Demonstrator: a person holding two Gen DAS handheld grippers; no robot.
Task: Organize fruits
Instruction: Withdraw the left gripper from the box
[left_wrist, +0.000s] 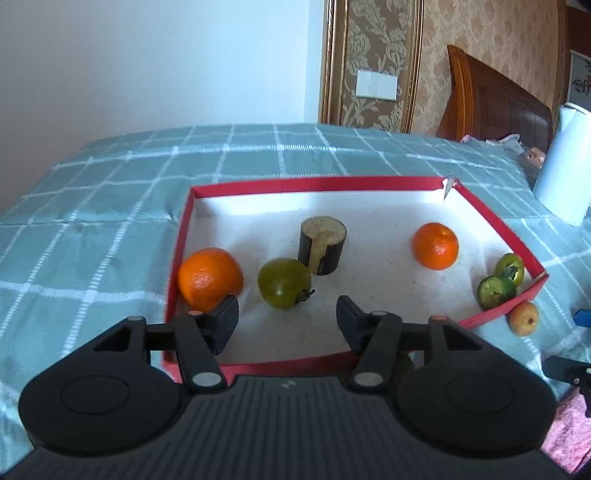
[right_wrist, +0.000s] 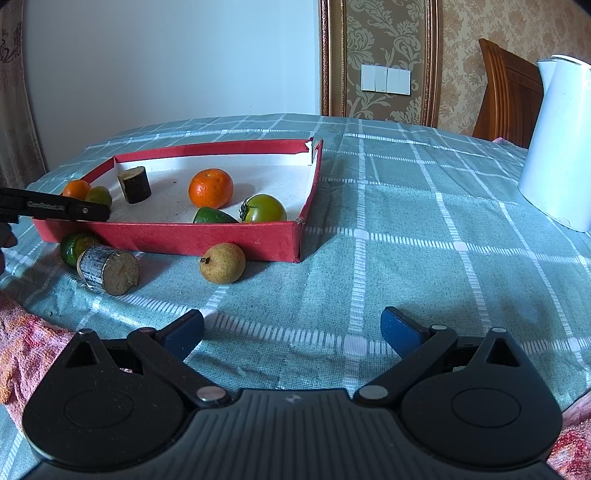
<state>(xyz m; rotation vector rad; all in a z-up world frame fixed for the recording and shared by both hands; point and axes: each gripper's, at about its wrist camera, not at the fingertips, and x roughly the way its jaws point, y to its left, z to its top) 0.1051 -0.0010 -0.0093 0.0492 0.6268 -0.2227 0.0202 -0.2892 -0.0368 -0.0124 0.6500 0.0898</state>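
Fruits outside the box (right_wrist: 207, 240) show fully only rightward.

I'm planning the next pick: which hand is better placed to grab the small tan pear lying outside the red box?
Right. The right gripper is open, empty, with clear cloth up to the pear. The left gripper, open, hangs over the red box.

White kettle (right_wrist: 554, 147) on checked green tablecloth (right_wrist: 406, 221); wall switches (right_wrist: 386, 78), wooden headboard (left_wrist: 495, 107) behind
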